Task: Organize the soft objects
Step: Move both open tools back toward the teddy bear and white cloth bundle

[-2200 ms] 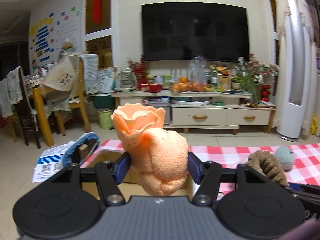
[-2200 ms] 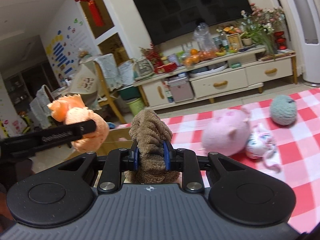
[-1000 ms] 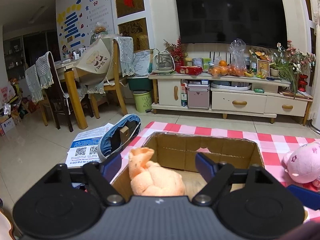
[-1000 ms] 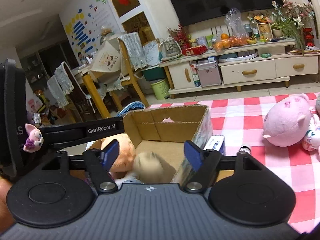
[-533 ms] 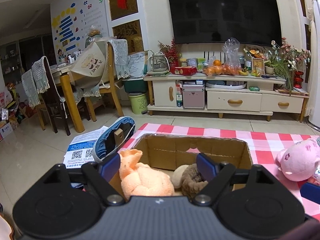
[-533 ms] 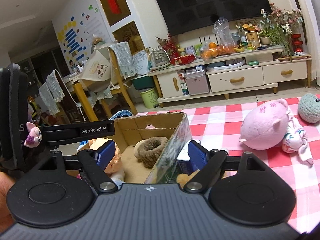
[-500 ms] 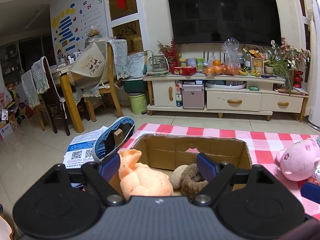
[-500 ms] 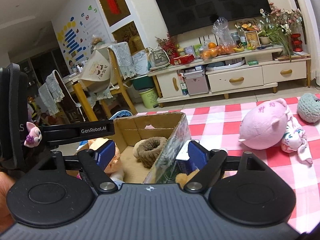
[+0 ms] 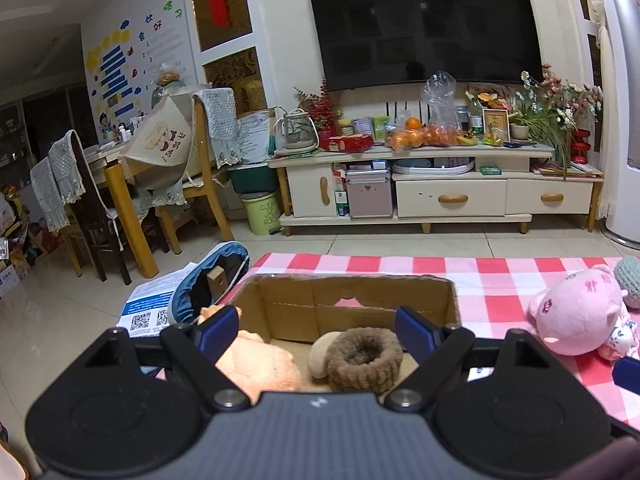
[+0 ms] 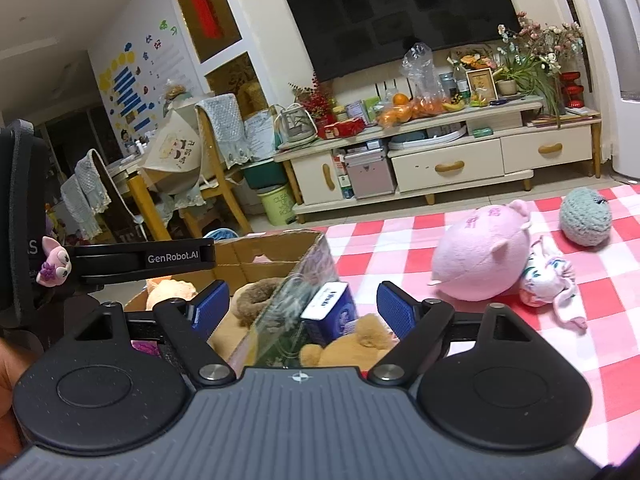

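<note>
Left wrist view: the left gripper (image 9: 316, 330) hangs over the cardboard box (image 9: 352, 292), jaws spread wide and gripping nothing. Down in the box lies the orange plush (image 9: 260, 364) on the left, with the brown knitted ring (image 9: 366, 354) just beside it on the right, a pale rounded piece touching the ring's near side. Out on the red-checked worktop (image 9: 496, 280), the pink pig plush (image 9: 572, 312) sits well apart from the box.

Right wrist view: the right gripper (image 10: 304, 306) has its jaws spread very wide, empty, straddling the box's right wall. A blue carton (image 10: 332, 312) and a tan plush (image 10: 352, 344) sit just outside that wall. Further right: the pig, a small white doll (image 10: 548, 276) touching it, and a grey-green knitted ball (image 10: 586, 216) beyond.
</note>
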`<state>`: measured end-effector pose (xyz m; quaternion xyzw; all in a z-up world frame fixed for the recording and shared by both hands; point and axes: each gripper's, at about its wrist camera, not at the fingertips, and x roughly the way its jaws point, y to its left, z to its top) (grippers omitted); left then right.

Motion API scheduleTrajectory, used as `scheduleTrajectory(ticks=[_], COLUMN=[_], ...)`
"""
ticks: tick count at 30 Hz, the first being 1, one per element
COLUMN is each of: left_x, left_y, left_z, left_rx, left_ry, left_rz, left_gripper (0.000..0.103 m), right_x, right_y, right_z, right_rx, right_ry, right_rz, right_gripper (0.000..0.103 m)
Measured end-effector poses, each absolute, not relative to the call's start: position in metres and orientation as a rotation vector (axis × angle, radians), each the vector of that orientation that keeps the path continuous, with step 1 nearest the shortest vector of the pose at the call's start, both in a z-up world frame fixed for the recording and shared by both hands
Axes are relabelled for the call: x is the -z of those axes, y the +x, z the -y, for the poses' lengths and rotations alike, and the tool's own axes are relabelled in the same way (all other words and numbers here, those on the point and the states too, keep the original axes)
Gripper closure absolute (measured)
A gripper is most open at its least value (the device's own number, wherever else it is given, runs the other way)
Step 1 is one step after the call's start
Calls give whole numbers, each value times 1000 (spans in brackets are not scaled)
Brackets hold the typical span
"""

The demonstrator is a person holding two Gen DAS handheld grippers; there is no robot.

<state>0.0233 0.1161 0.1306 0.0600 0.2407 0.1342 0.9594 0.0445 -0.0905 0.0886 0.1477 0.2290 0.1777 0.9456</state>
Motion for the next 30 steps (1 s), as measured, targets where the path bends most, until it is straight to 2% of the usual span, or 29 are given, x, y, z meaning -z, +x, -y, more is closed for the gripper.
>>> scheduleTrajectory(ticks=[20,30], left_x=[-127,-123], left_y=[25,23], left_z=[-65,-43], left_rx=[-218,-177], left_ry=[193,229], left_rz=[-484,-485], left_gripper=[12,3], right_x=[-86,-81], right_y=[40,39], right_z=[97,100], right_rx=[-286,-231], right_ry=[337,360], right_rz=[-450,-477], right_gripper=[0,0])
